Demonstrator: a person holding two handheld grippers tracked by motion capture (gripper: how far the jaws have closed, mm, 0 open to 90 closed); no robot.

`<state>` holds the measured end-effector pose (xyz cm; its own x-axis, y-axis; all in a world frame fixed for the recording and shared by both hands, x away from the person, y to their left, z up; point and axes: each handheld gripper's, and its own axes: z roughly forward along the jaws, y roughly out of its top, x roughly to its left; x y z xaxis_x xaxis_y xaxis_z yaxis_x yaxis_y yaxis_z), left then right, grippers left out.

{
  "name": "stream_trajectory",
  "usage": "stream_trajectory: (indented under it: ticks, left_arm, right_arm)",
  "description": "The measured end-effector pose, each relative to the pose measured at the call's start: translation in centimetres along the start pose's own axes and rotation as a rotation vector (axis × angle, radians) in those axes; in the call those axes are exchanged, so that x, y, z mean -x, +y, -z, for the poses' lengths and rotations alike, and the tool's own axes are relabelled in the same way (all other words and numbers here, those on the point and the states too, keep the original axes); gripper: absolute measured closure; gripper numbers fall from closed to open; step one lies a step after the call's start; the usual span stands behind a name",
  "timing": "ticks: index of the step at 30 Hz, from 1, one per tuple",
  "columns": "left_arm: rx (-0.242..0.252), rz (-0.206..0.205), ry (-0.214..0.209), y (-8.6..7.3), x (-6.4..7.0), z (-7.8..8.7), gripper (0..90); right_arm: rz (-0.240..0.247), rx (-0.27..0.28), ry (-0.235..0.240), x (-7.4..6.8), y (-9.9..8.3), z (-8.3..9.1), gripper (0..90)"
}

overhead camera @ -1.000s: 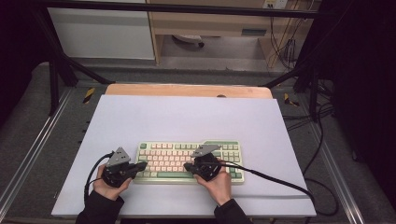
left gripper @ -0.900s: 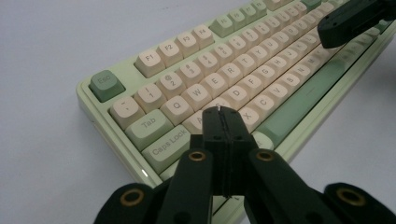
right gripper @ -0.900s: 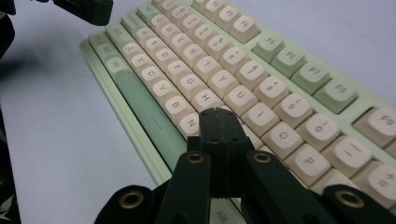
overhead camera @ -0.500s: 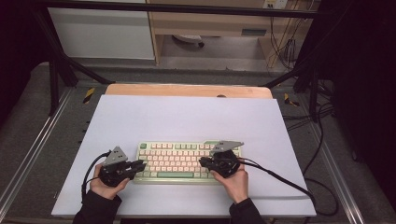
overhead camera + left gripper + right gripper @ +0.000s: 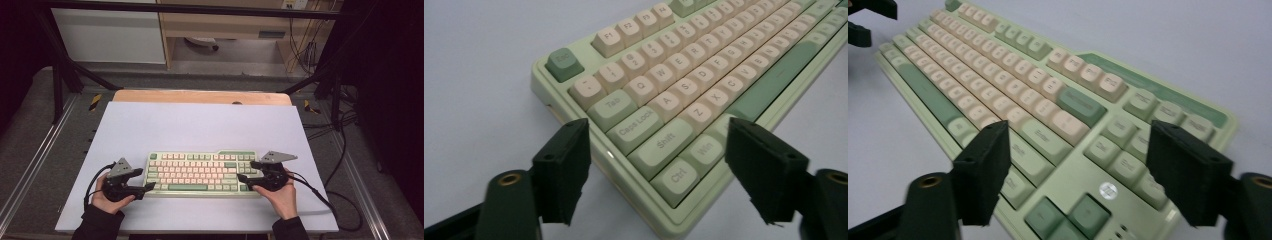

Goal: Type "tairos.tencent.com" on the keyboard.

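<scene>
A pale green keyboard point(image 5: 200, 172) with cream and green keys lies near the front of the white table top. My left gripper point(image 5: 144, 180) is at its left end, open, with nothing held. In the left gripper view its black jaws stand wide on either side of the keyboard's left front corner point(image 5: 669, 175), by the Ctrl and Shift keys. At the right end is my right gripper point(image 5: 248, 171), also open. Its jaws straddle the right part of the keyboard point(image 5: 1088, 150) around the arrow keys. The left gripper's jaw tips point(image 5: 868, 20) show far off at the top left.
The white sheet point(image 5: 200, 125) covers the table, and a wooden edge point(image 5: 200, 96) shows at the back. A black cable point(image 5: 320, 195) trails right from the right gripper. Metal frame rails point(image 5: 35, 165) run along both sides.
Both hands have moved outward along the keyboard. The left gripper went left to the keyboard's left end, and the right gripper went right, off the keys, to its right end.
</scene>
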<state>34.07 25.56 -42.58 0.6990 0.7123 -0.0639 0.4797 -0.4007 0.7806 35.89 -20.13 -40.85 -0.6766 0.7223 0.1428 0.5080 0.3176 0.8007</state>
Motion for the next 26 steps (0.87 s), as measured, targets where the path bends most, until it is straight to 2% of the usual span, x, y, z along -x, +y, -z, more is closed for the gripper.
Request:
stream_trajectory:
  ticks: [3, 10, 12, 17, 22, 26]
  left_arm:
    - [0.0, 0.01, -0.01, -0.4, -0.3, 0.2, 17.4]
    - [-0.004, 0.012, 0.003, -1.4, -1.0, 0.7, 7.1]
    - [0.005, 0.013, 0.001, -1.7, -1.0, 0.9, 7.1]
    - [-0.013, 0.026, 0.0, -2.2, -1.2, 0.8, 7.1]
    - [-0.026, 0.001, -0.002, -2.2, -0.9, 0.6, 7.1]
    - [-0.024, -0.003, -0.003, -2.2, -0.9, 0.6, 7.3]
  right_arm:
    - [-0.012, -0.008, -0.009, 0.9, -1.0, 0.6, 15.1]
    - [-0.036, -0.023, -0.014, 2.2, -3.0, 1.9, 3.6]
    - [-0.04, -0.014, -0.008, 2.5, -3.6, 2.3, 3.0]
    - [-0.053, -0.009, 0.004, 3.1, -4.9, 2.9, 0.9]
    - [-0.09, -0.021, -0.012, 3.8, -5.9, 3.0, 0.5]
    - [-0.079, -0.012, -0.01, 3.8, -5.9, 3.1, 0.7]
